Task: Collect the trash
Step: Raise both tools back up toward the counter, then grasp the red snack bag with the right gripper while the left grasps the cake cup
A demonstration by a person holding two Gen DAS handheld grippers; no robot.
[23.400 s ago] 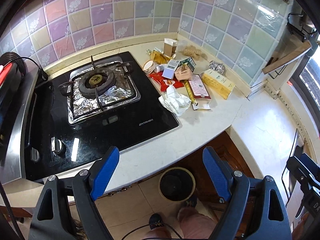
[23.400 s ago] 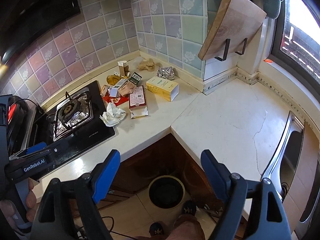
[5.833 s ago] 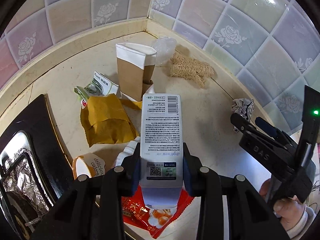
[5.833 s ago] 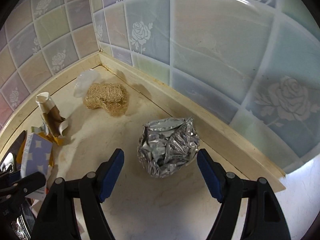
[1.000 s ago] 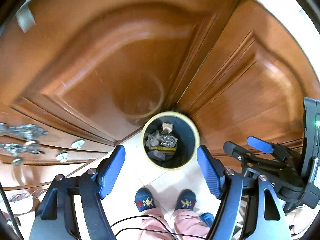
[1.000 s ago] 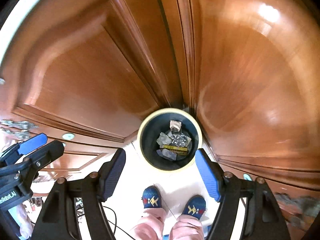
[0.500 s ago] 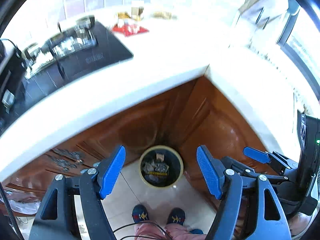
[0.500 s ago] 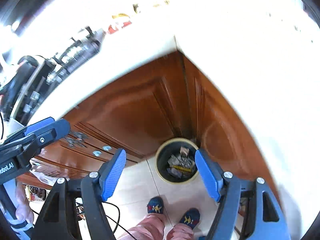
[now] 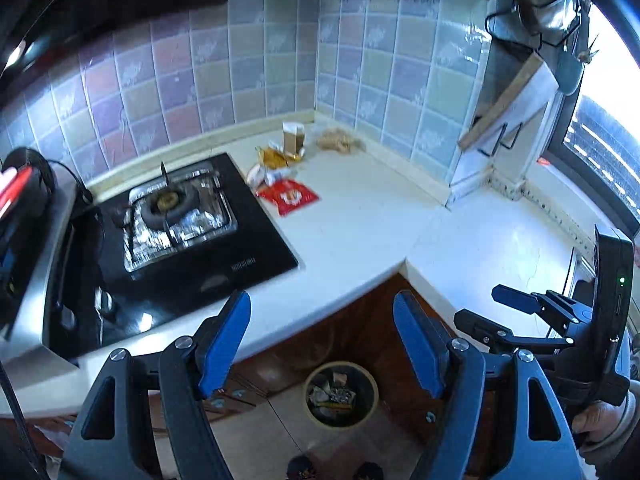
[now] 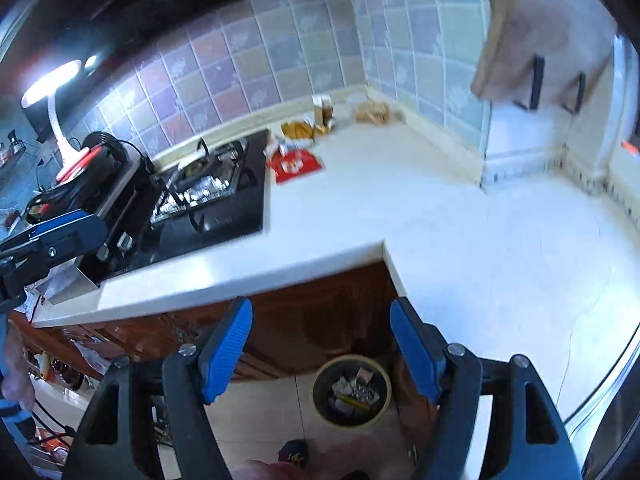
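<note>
1. On the white countertop, left wrist view: the trash left sits in a cluster toward the tiled back corner. A red wrapper lies flat just beside the right edge of the black gas hob. Behind it are a yellow-brown bag, an upright brown-and-white carton and a tan fibrous clump close to the wall.
2. Same view: the left gripper hangs above the counter's inner corner, pointing downward. Its blue pads stand wide apart with nothing between them.
3. Same view: the round bin stands on the floor tiles in the cabinet corner, seen between the fingers. Crumpled foil and paper scraps lie inside it.
4. Same view, right edge: the right gripper is seen side-on, with a hand on its handle.
5. Right wrist view (motion-blurred): the right gripper also has its pads spread wide and holds nothing.
6. Same view: the bin sits on the floor below the counter corner, with scraps inside.
7. Same view: the red wrapper, yellow-brown bag, carton and fibrous clump lie on the countertop, well apart from both grippers.
8. Same view, left edge: part of the left gripper shows.
</note>
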